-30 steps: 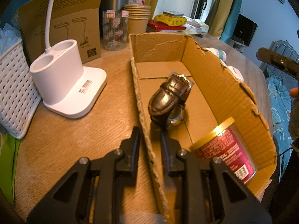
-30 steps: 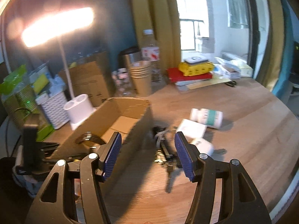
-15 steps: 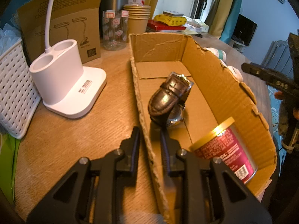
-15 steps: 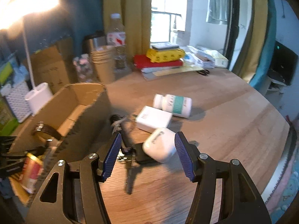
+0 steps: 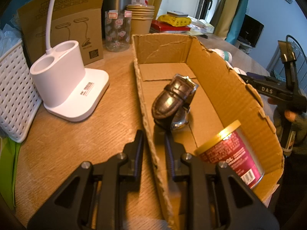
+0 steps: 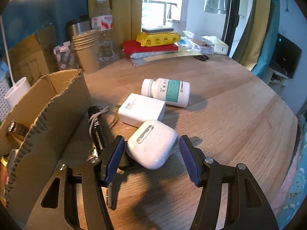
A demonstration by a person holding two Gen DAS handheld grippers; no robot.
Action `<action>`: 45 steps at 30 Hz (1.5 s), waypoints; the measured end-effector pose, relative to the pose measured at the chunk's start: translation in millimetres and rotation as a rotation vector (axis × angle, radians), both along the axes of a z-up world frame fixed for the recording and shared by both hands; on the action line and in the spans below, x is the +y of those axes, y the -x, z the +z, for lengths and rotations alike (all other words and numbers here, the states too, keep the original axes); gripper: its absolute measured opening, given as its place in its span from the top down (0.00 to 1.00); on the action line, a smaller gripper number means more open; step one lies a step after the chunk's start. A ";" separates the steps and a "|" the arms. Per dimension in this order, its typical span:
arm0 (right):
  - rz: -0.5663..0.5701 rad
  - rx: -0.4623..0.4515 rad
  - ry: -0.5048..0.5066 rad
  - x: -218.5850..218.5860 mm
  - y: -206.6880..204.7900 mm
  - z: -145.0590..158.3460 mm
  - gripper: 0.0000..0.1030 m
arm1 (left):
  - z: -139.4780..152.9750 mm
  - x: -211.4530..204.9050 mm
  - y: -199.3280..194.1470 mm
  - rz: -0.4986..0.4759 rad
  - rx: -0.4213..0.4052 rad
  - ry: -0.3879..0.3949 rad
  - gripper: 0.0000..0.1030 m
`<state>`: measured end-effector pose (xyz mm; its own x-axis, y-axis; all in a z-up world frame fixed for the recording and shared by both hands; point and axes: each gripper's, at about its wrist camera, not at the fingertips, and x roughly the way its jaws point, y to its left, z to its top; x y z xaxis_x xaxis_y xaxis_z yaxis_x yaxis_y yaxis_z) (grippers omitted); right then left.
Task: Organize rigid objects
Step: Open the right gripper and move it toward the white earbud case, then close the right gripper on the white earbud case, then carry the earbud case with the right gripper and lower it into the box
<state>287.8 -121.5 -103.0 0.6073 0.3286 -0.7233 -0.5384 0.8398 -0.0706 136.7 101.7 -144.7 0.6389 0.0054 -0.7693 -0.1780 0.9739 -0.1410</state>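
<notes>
Tabletop (image 6: 230, 99) carries the box (image 5: 226, 88), wall pinched between the left gripper (image 5: 152, 145) fingers, closed on it and steadying it. Inside the box: can (image 5: 230, 153) lying at the near end, watch (image 5: 172, 99) mid-floor. Outside, beside the box: bottle (image 6: 167, 92) on its side, charger (image 6: 142, 110), flashlight (image 6: 96, 130), and the earbud case (image 6: 151, 143) lying between the right gripper (image 6: 151, 158) fingers, spread wide, not touching it. Case likely light, rigid, glossy and rounded, so slippery; best squeezed across its flat broad sides near the middle.
</notes>
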 end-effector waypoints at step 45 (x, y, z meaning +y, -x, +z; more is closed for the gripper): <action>0.172 -0.147 -0.098 28.1 76.5 66.3 0.41 | 0.0 0.2 -0.1 0.000 0.000 0.000 0.77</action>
